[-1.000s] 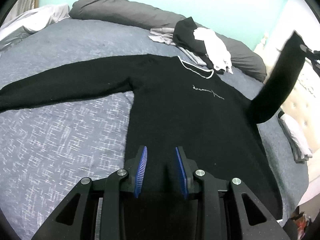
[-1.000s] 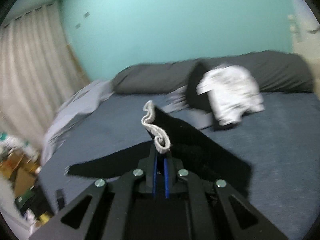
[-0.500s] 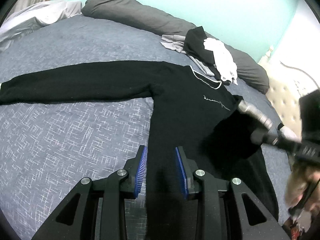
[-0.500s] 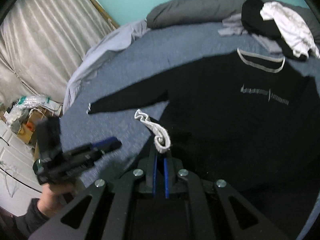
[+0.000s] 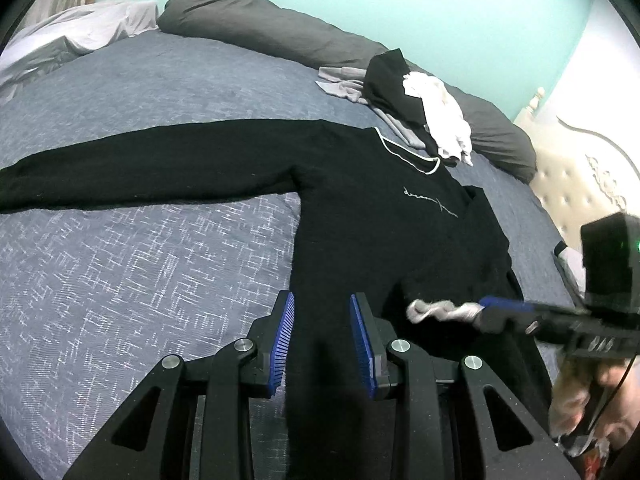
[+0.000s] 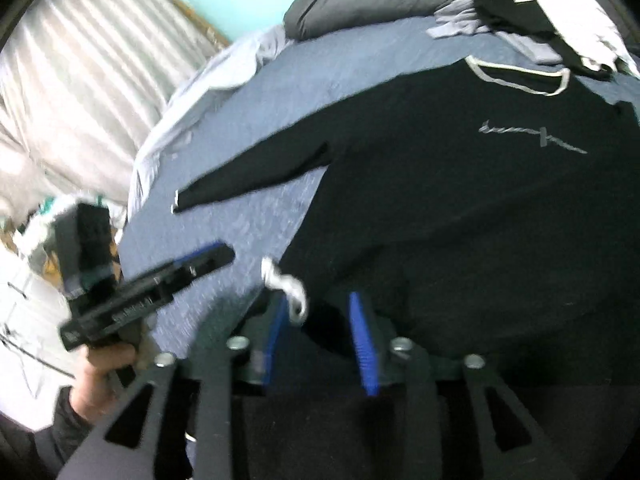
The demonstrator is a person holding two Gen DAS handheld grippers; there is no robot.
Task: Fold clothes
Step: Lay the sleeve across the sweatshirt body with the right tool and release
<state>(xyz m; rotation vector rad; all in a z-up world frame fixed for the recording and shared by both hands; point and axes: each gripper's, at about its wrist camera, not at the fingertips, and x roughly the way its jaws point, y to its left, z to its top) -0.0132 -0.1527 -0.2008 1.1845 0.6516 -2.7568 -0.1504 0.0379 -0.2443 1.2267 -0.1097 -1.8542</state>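
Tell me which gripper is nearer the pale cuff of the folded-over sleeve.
Right. The right gripper sits open right at the cuff, which lies by its left finger. The left gripper, also open, hovers over the sweater hem, apart from the cuff.

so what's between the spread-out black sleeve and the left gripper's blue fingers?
Left wrist view: only bare blue-grey bedspread between the black sweater's sleeve and the left gripper; nothing lies there.

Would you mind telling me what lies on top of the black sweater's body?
Its own folded-over sleeve, white cuff near the open right gripper. Whatever's beneath the sweater is hidden.
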